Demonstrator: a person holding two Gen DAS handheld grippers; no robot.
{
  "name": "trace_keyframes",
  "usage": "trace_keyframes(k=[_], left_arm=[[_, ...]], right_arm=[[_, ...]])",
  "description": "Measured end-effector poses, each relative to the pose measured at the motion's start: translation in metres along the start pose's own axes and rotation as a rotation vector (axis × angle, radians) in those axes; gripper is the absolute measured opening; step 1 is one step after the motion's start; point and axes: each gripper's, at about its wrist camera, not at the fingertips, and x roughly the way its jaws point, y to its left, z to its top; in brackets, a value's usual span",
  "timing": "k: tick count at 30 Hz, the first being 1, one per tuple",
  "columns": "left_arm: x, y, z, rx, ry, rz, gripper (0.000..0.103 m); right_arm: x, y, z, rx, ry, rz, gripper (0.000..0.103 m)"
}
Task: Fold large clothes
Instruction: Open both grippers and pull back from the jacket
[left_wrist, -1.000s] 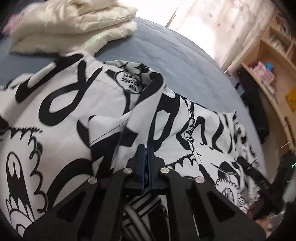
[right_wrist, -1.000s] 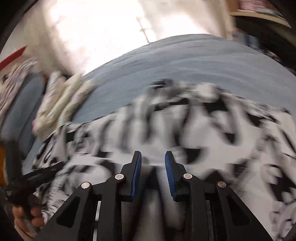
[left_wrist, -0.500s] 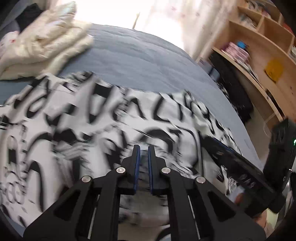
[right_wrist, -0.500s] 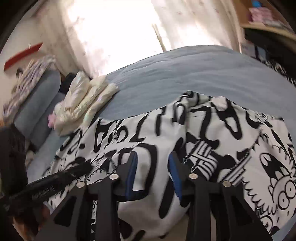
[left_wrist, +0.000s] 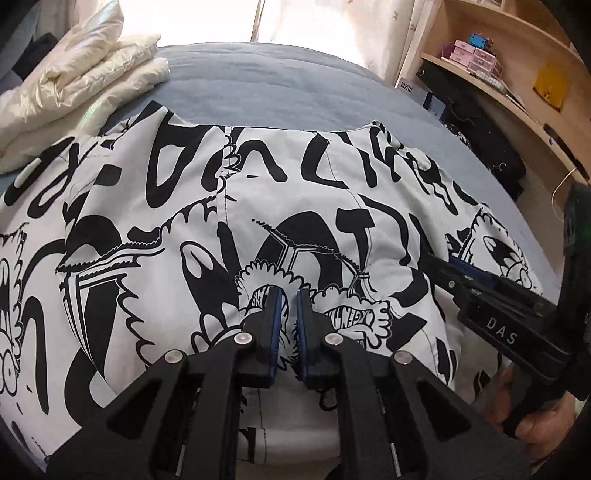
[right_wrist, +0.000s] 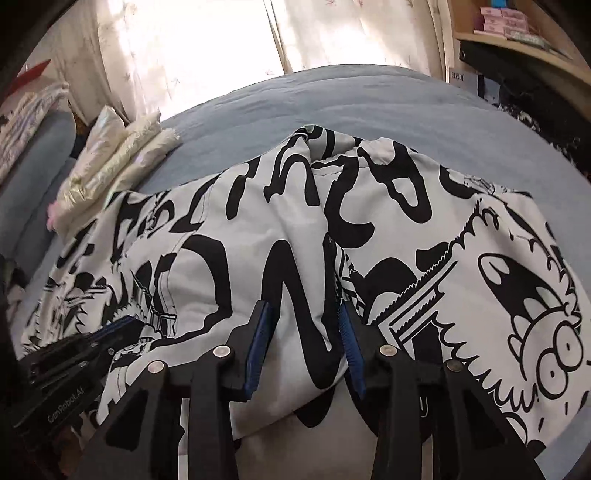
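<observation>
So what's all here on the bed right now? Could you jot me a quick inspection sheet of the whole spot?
Surface: blue bedspread, mostly smooth.
Job's things: black-and-white printed garment spread on the bed, rumpled, with a raised fold in the middle.
Clutter: folded cream puffy jacket at the garment's far left corner.
Grippers: left gripper nearly shut, cloth between its pads; right gripper part open over a ridge of cloth, pads not pressing.
Cables: one thin pale cord by the shelf.
Surroundings: sunlit curtains; wooden shelf with pink boxes; a person's hand on the right gripper's handle.
</observation>
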Motion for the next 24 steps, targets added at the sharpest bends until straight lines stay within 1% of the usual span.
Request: trace_keyframes(k=[3,6,7,8,9,10,11,12,17,20,22,23,24], left_arm=[[-0.005,-0.004,0.003,0.019,0.024,0.026,0.006],[-0.020,-0.011,0.002,0.038,0.030,0.056,0.007],[-0.025,-0.012,0.001,0.040,0.027,0.058,0.009],[-0.032,-0.014,-0.001,0.042,0.022,0.058,0.013],[-0.041,-0.015,-0.004,0.044,0.019,0.057,0.019],[-0.048,-0.016,-0.006,0.045,0.017,0.057,0.021],[-0.056,-0.018,-0.009,0.046,0.012,0.056,0.026],[-0.068,-0.019,-0.013,0.048,0.002,0.055,0.027],[-0.114,-0.022,-0.031,0.062,-0.026,0.062,0.028],[-0.144,-0.018,-0.042,0.043,-0.044,0.065,0.028],[-0.167,-0.012,-0.050,0.024,-0.072,0.064,0.028],[-0.177,-0.009,-0.053,0.015,-0.086,0.069,0.029],[-0.188,-0.005,-0.058,0.002,-0.100,0.075,0.034]], right_arm=[[-0.013,-0.009,0.001,0.054,0.031,0.011,0.039],[-0.030,-0.012,-0.002,0.087,0.043,0.021,0.041],[-0.037,-0.013,-0.005,0.093,0.045,0.013,0.047],[-0.045,-0.013,-0.009,0.095,0.046,0.002,0.057],[-0.053,-0.013,-0.012,0.096,0.043,-0.002,0.060],[-0.061,-0.012,-0.016,0.097,0.039,-0.002,0.062],[-0.070,-0.011,-0.020,0.094,0.039,-0.003,0.062],[-0.077,-0.011,-0.023,0.090,0.039,-0.004,0.062],[-0.127,-0.005,-0.045,0.058,0.013,0.006,0.062],[-0.159,0.005,-0.058,0.032,-0.012,0.019,0.062],[-0.176,0.013,-0.065,0.010,-0.020,0.026,0.062],[-0.186,0.018,-0.070,-0.006,-0.026,0.026,0.063],[-0.193,0.022,-0.073,-0.016,-0.032,0.030,0.063]])
